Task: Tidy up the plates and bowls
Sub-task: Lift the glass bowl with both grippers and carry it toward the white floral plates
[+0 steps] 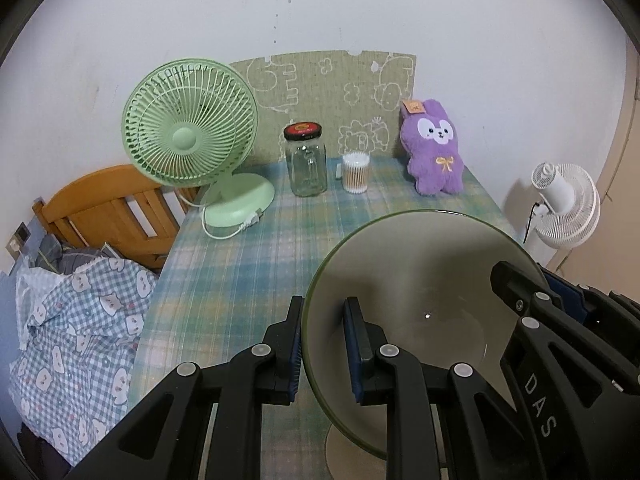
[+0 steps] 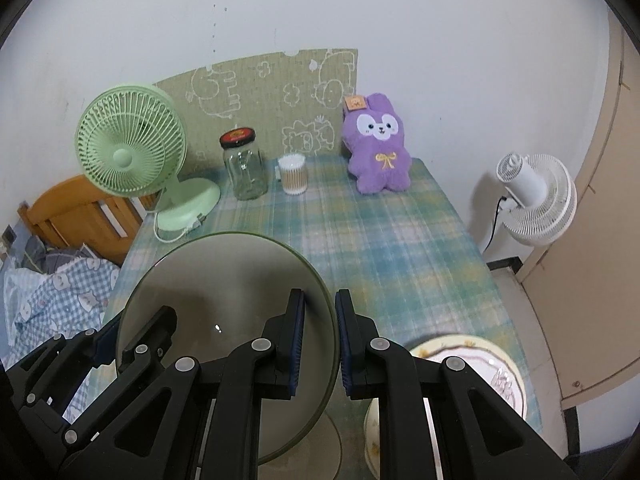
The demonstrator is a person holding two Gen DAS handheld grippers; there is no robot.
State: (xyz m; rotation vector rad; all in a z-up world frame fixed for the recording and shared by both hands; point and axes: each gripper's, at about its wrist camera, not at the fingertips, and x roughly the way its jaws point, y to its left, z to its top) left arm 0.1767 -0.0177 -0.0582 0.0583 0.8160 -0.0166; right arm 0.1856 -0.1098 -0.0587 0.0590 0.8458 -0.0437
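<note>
Big grey-green ceramic bowl with a dark green rim [image 1: 420, 280] held up just above the plaid-clothed tabletop [image 1: 248, 248], tilted, gripped from both sides. Left claw [image 1: 324, 344] pinching its left rim, right claw [image 2: 320, 344] pinching the opposite rim, pads on either side of the wall. Cream patterned plate [image 2: 472, 352] sitting on the tabletop just right of the bowl, mint green desk fan [image 1: 188, 124], clear glass jar with black lid [image 1: 306, 164] and purple plush bunny [image 1: 434, 148] well back by the wall.
</note>
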